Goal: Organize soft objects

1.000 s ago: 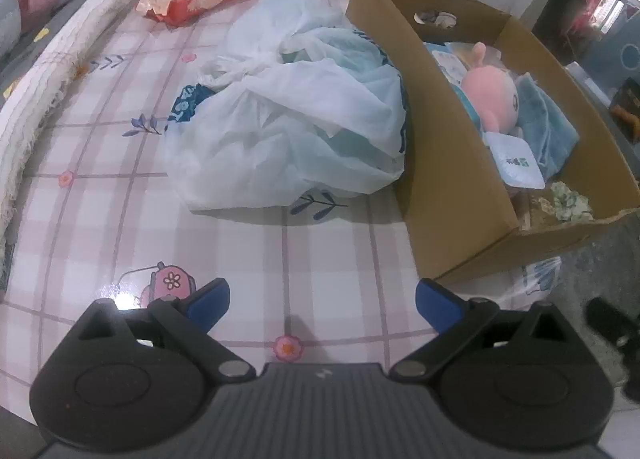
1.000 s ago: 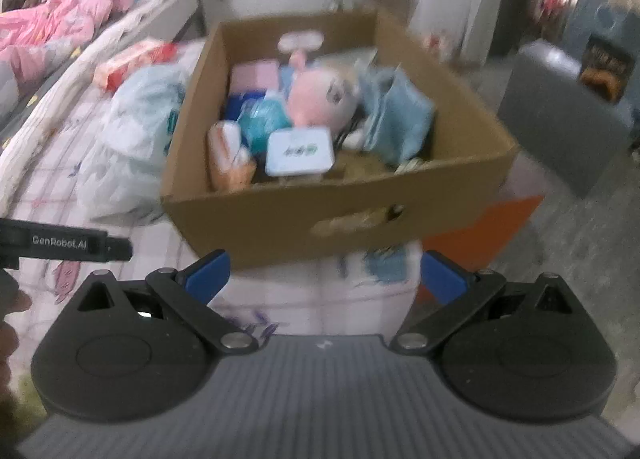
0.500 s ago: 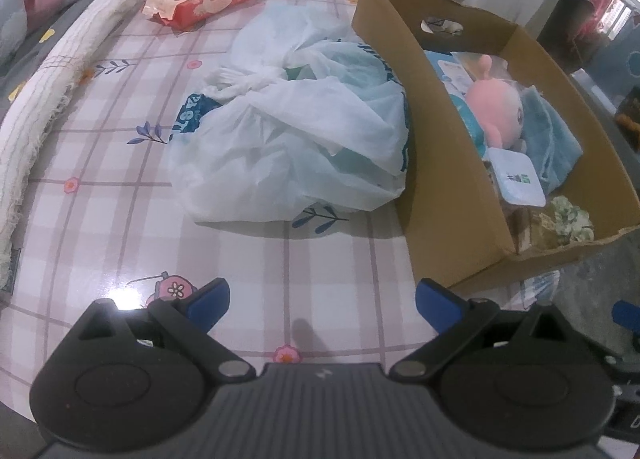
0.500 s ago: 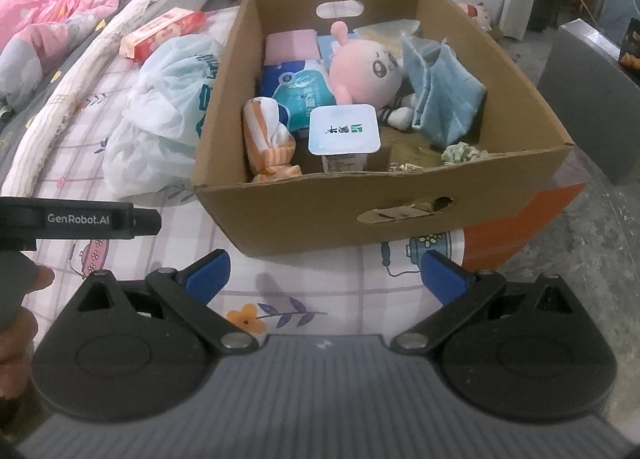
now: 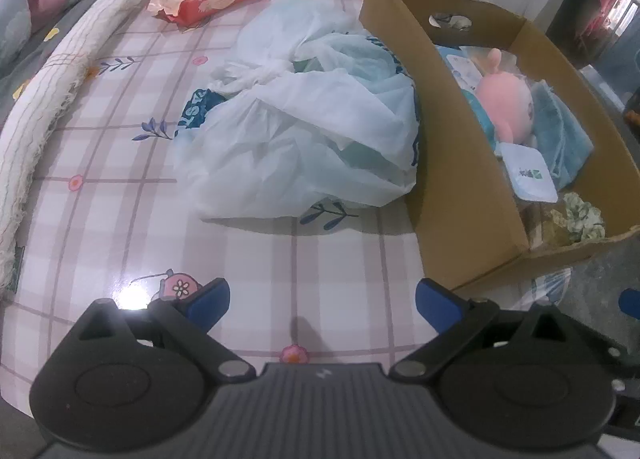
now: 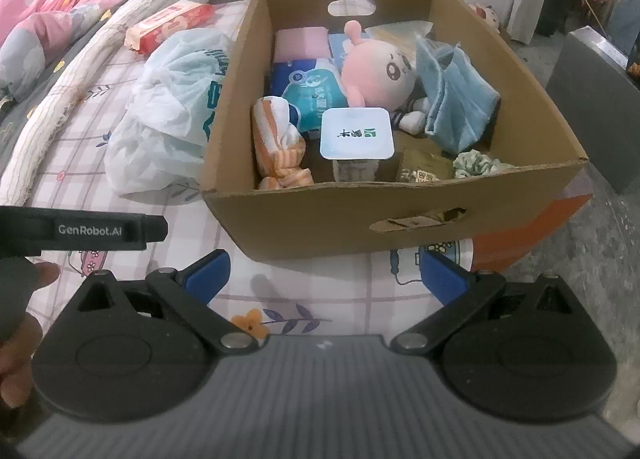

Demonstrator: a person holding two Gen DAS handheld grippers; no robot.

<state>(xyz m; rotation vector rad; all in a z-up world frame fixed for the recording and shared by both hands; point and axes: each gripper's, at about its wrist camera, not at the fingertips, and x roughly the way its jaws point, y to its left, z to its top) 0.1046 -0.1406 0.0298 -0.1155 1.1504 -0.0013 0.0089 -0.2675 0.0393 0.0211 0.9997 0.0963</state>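
Left wrist view: the left gripper (image 5: 322,299) hovers over the bench (image 5: 120,163), fingers wide apart and empty, facing a white plastic bag (image 5: 312,139) touching the cardboard box (image 5: 460,179).

Right wrist view: the right gripper (image 6: 324,275), fingers spread and empty, faces the box (image 6: 400,211) holding a pink plush doll (image 6: 380,71), striped cloth (image 6: 280,143) and blue cloth (image 6: 456,107).

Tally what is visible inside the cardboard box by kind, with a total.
Pink plush doll: 1
Cloths, orange-striped towel and folded blue cloth: 2
Green floral scrunchie: 1
Blue tissue packs: 2
Pink flat pack: 1
White-lidded tub: 1
Total: 8; others are partly hidden.
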